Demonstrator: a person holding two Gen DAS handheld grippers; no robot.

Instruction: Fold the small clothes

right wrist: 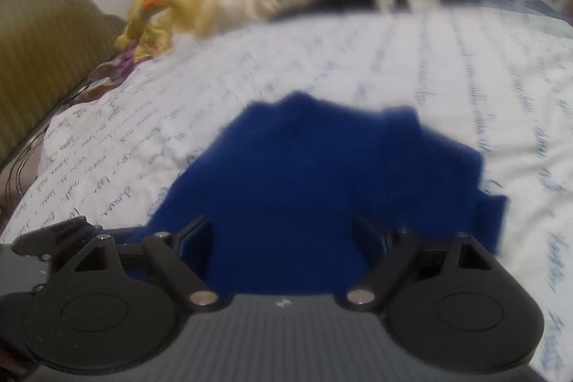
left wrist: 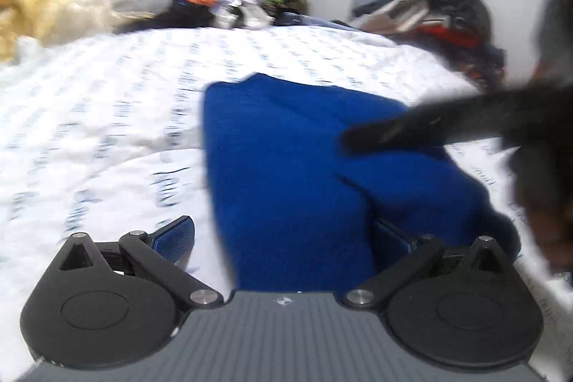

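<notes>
left wrist view: blue garment (left wrist: 286,174) lies on the bed (left wrist: 107,102), on a white sheet with script print, partly folded, one layer lapped over another.
left claw (left wrist: 283,238): jaws wide apart. One pad sits on bare sheet, the other at the cloth's near fold. Cloth runs between the fingers, but nothing is pinched.
right claw in this view (left wrist: 361,138): blurred dark fingers reach in over the garment's right part. Contact with cloth: cannot tell.
background: clothes pile (left wrist: 440,13) at the far right, yellow fabric (left wrist: 46,13) at the far left, both well apart from the garment.
right wrist view: same blue garment (right wrist: 315,181), very blurred, ragged far edge, flap hanging out to the right.
right claw (right wrist: 283,242): jaws stand well open above the cloth, both pads over blue, no grip.
handling (judgement): light, soft knit, no stiffness. It will sag and drag on the sheet, and layers may slip apart if lifted from one point.
grasp points (judgement): take it at an edge or corner, both claws spread along the same edge, pinching all layers at the fold.
</notes>
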